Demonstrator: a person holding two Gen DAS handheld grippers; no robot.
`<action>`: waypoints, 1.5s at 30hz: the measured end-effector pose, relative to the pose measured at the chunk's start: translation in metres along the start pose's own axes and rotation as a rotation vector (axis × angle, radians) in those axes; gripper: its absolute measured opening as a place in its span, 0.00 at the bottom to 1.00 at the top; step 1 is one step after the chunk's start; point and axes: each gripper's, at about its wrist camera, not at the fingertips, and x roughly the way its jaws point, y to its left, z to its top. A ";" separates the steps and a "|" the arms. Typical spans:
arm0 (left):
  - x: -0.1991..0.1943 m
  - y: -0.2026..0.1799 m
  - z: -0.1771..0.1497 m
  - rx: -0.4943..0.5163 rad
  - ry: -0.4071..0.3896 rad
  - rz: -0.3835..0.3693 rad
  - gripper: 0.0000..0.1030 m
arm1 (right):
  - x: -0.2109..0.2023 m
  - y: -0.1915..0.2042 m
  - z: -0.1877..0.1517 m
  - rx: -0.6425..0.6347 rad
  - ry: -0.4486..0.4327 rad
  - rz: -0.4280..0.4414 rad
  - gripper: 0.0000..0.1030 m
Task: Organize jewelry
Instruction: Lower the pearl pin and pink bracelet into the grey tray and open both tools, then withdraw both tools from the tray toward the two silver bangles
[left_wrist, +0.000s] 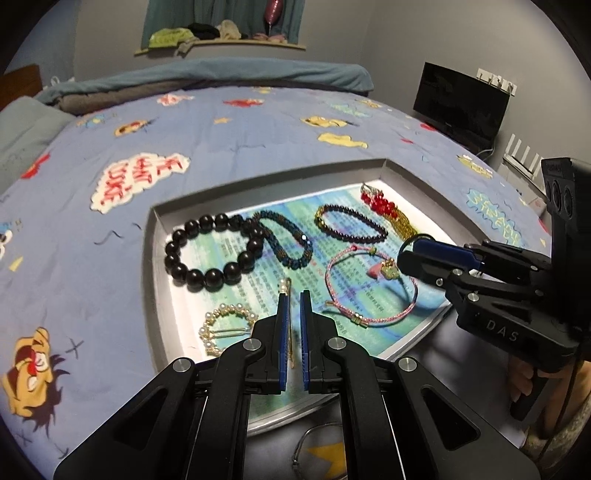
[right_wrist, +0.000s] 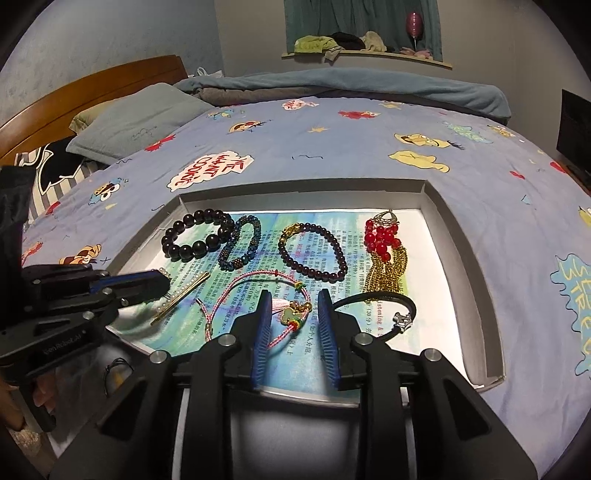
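Observation:
A shallow grey tray (left_wrist: 155, 236) (right_wrist: 465, 236) lies on the bed with jewelry on a printed sheet. My left gripper (left_wrist: 294, 295) has its jaws nearly closed around a gold pearl hair pin (left_wrist: 285, 286) (right_wrist: 181, 295), which runs between the pads. My right gripper (right_wrist: 293, 295) is open, its fingers either side of the gold charm of a pink cord bracelet (right_wrist: 255, 280) (left_wrist: 369, 280). A black cord bracelet (right_wrist: 384, 299) lies just right of it. Also in the tray are a black bead bracelet (left_wrist: 210, 251), a blue beaded bracelet (left_wrist: 291, 240), a dark purple bracelet (right_wrist: 314, 251) and a red-and-gold tassel piece (right_wrist: 384, 254).
A round pearl clip (left_wrist: 221, 328) lies at the tray's near left. A thin silver bangle (left_wrist: 314, 443) lies outside the tray by a dark surface. The blue cartoon bedspread (left_wrist: 240, 147) surrounds the tray; pillows (right_wrist: 140, 122) and a black monitor (left_wrist: 458, 103) sit beyond.

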 end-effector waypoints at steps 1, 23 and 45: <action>-0.001 0.000 0.000 -0.001 -0.004 0.007 0.08 | -0.002 0.000 0.000 0.001 -0.004 -0.003 0.25; -0.044 0.010 -0.020 -0.038 -0.063 0.148 0.67 | -0.052 -0.007 -0.013 0.015 -0.104 -0.072 0.91; -0.084 0.028 -0.068 -0.113 -0.030 0.185 0.83 | -0.087 0.002 -0.045 0.028 -0.120 -0.021 0.95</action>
